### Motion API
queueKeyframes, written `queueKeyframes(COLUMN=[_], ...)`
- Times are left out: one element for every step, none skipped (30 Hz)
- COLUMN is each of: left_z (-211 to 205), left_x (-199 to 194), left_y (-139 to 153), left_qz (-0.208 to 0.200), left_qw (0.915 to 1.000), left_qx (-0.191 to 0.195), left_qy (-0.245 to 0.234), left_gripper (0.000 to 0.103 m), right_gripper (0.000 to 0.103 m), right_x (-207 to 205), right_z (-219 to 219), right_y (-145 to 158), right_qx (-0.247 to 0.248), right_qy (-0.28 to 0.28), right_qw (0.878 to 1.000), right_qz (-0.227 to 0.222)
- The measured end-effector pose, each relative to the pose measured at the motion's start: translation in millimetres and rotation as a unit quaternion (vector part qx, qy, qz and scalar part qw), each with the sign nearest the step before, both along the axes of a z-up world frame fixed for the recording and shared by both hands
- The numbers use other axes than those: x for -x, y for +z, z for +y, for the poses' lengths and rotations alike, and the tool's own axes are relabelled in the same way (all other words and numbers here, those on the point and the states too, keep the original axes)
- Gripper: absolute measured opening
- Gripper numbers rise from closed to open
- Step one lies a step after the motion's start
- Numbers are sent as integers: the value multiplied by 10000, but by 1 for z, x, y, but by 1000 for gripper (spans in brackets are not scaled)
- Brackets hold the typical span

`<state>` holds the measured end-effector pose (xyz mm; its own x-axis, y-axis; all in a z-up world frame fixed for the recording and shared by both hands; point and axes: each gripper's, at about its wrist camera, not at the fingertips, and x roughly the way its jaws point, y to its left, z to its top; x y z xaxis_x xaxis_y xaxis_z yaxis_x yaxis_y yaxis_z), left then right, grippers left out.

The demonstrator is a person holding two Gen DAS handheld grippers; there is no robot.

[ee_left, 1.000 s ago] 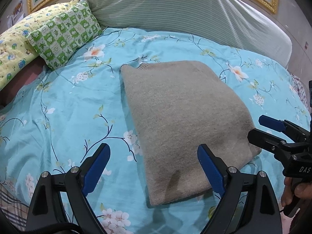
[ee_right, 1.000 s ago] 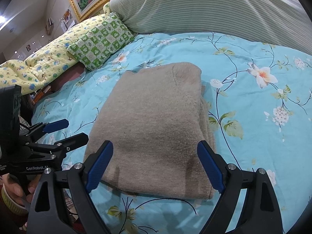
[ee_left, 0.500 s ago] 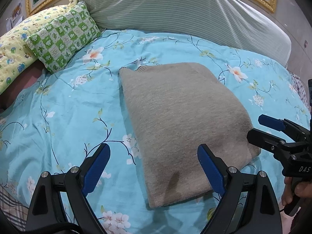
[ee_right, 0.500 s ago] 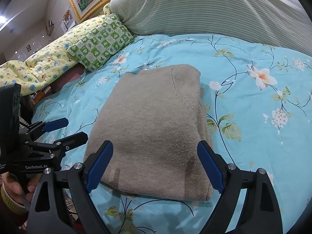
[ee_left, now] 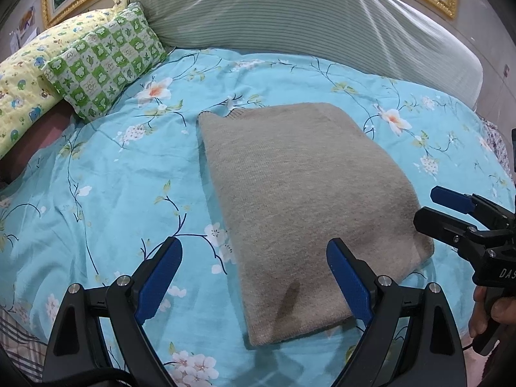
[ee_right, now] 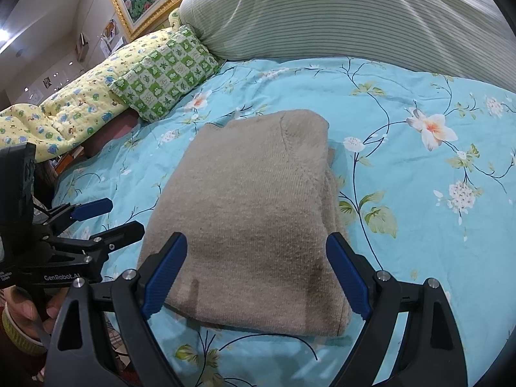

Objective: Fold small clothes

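**Folded sweater on the bed, both grippers wide apart**

A beige sweater (ee_left: 300,206) lies folded into a neat rectangle in the middle of a turquoise flowered bedspread (ee_left: 106,174). The left gripper (ee_left: 254,277) hangs over its near left edge, jaws spread and empty. The right gripper (ee_right: 256,277) hangs over the near edge too (blue pads either side of the knit, not pressing it). A green checked pillow (ee_left: 106,64) sits well behind.
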<state>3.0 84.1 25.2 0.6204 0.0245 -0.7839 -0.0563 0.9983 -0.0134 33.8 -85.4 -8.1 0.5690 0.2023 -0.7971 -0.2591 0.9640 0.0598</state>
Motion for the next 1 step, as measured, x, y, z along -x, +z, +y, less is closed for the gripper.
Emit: queueKeyframes(left_z=[0], left_x=[0], left_y=[0], left_qz=[13], left_qw=[10000], left_qx=[35], left_qy=[-23], left_gripper=[92], right_gripper=[88], right_x=[0], right_z=[0], right_y=[0], right_qx=[4], right_qy=[3], right_qw=[10000], right_qz=[1])
